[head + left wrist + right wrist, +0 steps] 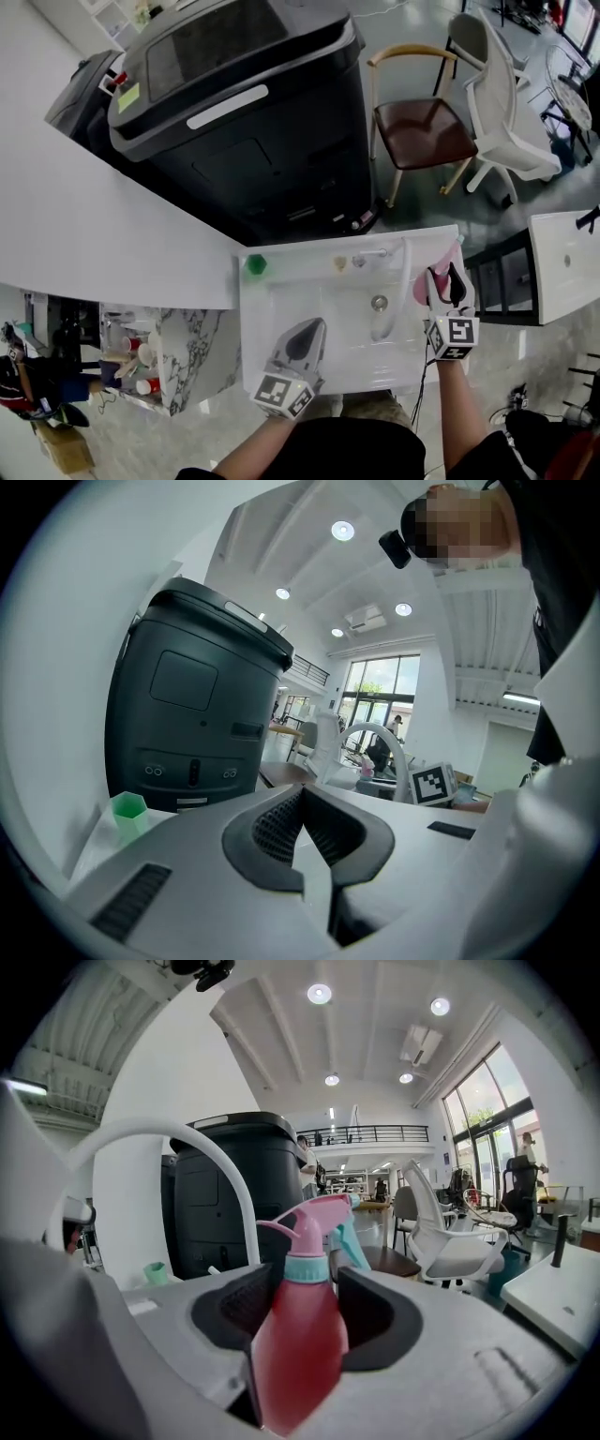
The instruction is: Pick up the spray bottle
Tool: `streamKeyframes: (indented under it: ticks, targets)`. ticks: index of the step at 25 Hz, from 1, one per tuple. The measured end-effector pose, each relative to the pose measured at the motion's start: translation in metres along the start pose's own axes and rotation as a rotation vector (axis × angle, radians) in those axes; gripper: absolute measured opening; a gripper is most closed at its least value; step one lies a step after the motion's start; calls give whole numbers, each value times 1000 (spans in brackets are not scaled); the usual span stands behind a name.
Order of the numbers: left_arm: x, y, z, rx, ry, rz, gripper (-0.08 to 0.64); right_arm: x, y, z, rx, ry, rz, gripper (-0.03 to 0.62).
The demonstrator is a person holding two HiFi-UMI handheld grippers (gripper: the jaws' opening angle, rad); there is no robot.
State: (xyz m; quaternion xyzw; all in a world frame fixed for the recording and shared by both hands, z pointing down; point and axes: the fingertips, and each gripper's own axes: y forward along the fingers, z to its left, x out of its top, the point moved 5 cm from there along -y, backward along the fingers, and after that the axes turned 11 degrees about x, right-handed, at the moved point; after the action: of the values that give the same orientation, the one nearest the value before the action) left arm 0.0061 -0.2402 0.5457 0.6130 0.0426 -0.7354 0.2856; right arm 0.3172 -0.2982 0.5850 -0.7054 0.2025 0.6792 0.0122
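Observation:
A pink-red spray bottle (298, 1340) with a pink trigger head and a pale blue collar stands upright between the jaws of my right gripper (302, 1283), whose pads press on both its sides. In the head view the spray bottle (424, 284) is at the right end of the white sink (281, 314), with the right gripper (448, 284) around it. My left gripper (307, 336) hovers over the sink's front left part, jaws together and nothing between them. The left gripper view shows the left gripper (302, 797) with its pads meeting at the tips.
A curved white faucet (405, 274) rises just left of the bottle, above the drain (379, 303). A green cup (255, 264) sits on the sink's back left corner. Behind stand a large black bin (244, 112), a brown-seated chair (424, 131) and a white chair (506, 103).

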Motion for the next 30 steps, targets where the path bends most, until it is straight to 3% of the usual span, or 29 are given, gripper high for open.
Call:
streamKeyframes:
  ticks: [19, 30]
  targets:
    - [6, -143, -6, -110, 6, -89, 14, 46, -166, 151, -19, -12, -116, 212]
    - [10, -210, 14, -138, -1, -129, 14, 63, -219, 256, 11, -32, -183, 209]
